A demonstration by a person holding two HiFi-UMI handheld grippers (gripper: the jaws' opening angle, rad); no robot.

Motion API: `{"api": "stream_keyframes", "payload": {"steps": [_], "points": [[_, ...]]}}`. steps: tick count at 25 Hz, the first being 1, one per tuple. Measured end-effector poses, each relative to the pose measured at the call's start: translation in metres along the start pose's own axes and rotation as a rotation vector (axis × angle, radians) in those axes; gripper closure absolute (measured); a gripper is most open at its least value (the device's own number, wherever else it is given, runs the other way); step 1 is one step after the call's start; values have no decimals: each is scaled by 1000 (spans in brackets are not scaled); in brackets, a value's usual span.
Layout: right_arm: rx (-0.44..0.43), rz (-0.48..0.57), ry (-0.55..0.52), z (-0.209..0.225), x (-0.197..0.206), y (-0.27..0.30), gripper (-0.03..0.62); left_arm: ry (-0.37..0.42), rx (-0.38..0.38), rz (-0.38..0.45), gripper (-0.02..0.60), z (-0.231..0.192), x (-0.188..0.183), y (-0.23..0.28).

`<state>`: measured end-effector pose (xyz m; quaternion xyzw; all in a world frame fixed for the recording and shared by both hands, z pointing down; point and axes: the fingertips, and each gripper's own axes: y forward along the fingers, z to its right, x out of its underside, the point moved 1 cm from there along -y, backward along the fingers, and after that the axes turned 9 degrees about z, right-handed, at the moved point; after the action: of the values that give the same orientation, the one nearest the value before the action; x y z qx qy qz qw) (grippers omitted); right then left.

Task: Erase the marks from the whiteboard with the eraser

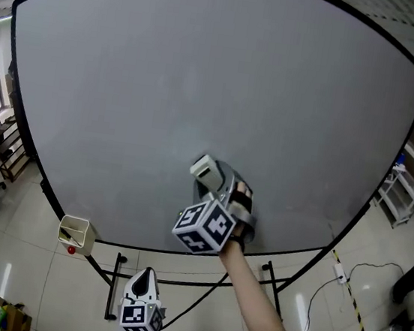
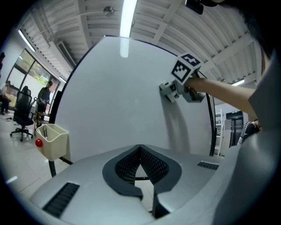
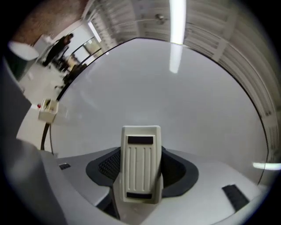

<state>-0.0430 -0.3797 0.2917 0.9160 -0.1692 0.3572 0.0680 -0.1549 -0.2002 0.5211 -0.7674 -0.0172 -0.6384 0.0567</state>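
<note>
Right gripper (image 3: pixel 141 172): my jaws pinch the eraser (image 3: pixel 140 163) by its sides, ribbed back toward my camera, pad toward the whiteboard (image 3: pixel 175 96). In the head view I hold it low on the board, right of centre, at or very near the surface; I can't confirm contact.

Left gripper (image 2: pixel 140 151): jaws pressed together, nothing between them, held low at the bottom of the head view, off the board.

Board: no marks visible in any view, only lamp glare. Judgement: erasing is done or nearly so; only faint residue could remain.

Beige tray (image 1: pixel 77 233) hangs at the board's lower-left edge.
</note>
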Motion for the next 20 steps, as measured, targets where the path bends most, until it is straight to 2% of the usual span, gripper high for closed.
{"api": "stream_keyframes", "payload": {"steps": [2,3,5,8,9,12,14,16,17,18,20], "points": [[-74,-24,-81,-48,24,3,315,-9,2,0,580,2,-1,2],[-98,-17,-75,-59,31,4,315,-14,1,0,580,3,-2,2],[-130,0,18,-56,33,2,316,-6,11,-9,580,3,1,1],[-126,28,187,-1,16,-3,316,2,18,-12,580,3,5,1],[-82,45,208,27,7,-6,316,-1,14,-8,580,4,3,1],[123,82,247,131,-3,-20,316,-22,-8,6,580,6,-5,-1],[134,115,420,179,1,-28,316,-28,-21,9,580,3,-7,-3],[135,160,571,195,-2,-34,316,-18,-28,3,580,-3,-4,-5],[144,165,582,190,-8,-33,316,-9,-26,-4,580,-6,-2,-5],[144,159,547,176,-18,-29,316,-2,-22,-10,580,-7,1,-5],[116,130,368,126,-47,-12,316,1,-15,-17,580,-6,4,-4]]}}
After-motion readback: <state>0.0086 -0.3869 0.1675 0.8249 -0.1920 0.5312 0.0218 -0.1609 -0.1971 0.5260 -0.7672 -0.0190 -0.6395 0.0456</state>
